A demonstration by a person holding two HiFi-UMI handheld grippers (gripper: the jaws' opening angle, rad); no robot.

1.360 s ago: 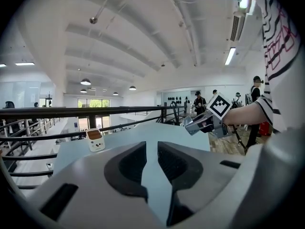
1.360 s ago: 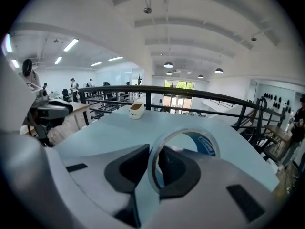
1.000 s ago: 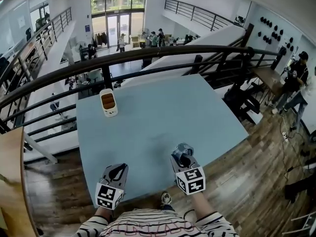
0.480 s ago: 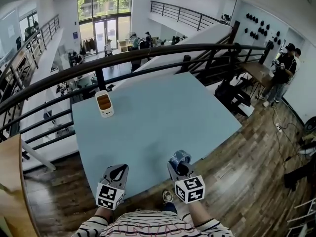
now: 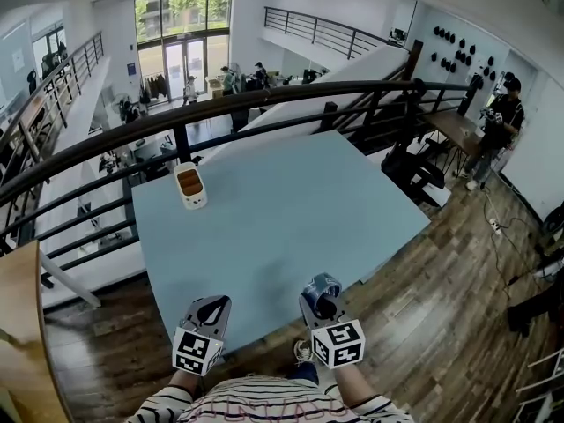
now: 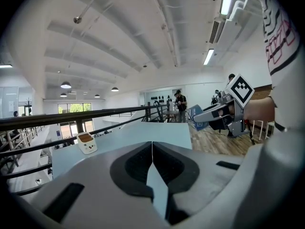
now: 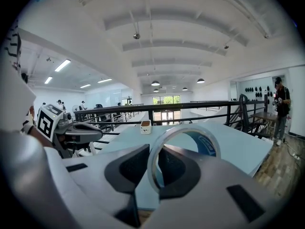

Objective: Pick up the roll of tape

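The roll of tape is a clear ring with a blue inner face. It stands upright between the jaws of my right gripper, which is shut on it above the table's near edge. In the right gripper view the roll of tape fills the gap at my right gripper. My left gripper hangs to the left of it, just off the table edge, shut and holding nothing. In the left gripper view my left gripper shows its jaws meeting in a thin line, and the right gripper shows at the right.
The light blue table carries a small white device with a brown top at its far left. A dark railing runs behind the table. Wooden floor lies to the right, where a person stands by a desk.
My right gripper has drawn back with the tape toward the table's near edge. The left gripper has shifted only slightly.
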